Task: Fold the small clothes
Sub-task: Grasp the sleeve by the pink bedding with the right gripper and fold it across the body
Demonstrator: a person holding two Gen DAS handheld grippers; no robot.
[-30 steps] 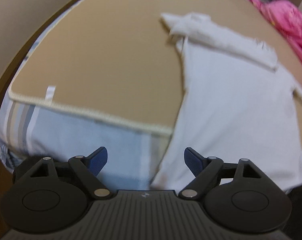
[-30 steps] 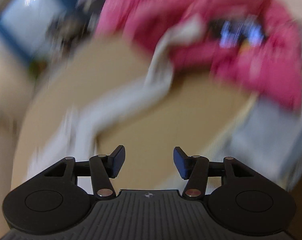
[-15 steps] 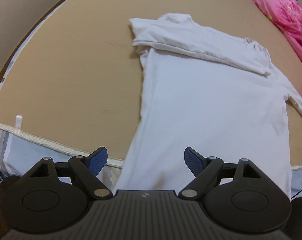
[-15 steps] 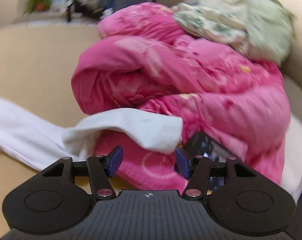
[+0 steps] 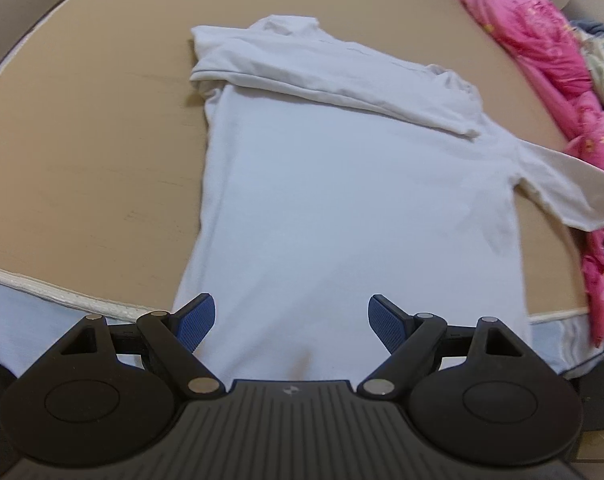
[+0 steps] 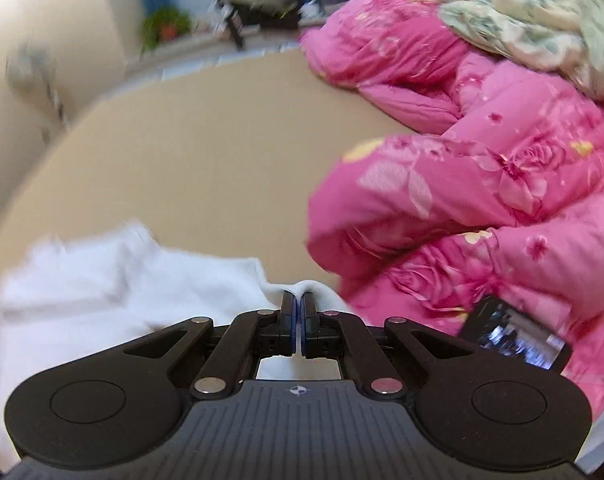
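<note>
A white long-sleeved shirt [image 5: 354, 200] lies flat on a tan mat [image 5: 81, 128]. Its left sleeve [image 5: 322, 76] is folded across the chest. Its right sleeve [image 5: 570, 188] stretches out to the right towards the pink quilt. My left gripper [image 5: 289, 320] is open and empty above the shirt's bottom hem. My right gripper [image 6: 297, 312] is shut on the end of the right sleeve [image 6: 314, 292], with the rest of the shirt [image 6: 101, 280] to its left.
A pink flowered quilt [image 6: 482, 184] is bunched along the mat's right side, also seen in the left wrist view [image 5: 542, 48]. A pale floral blanket [image 6: 542, 20] lies on it. A dark phone [image 6: 514, 336] rests on the quilt by my right gripper. The mat's near edge [image 5: 61, 292] shows a white border.
My right gripper has closed on the end of the right sleeve. My left gripper has moved in over the shirt's hem and stays open.
</note>
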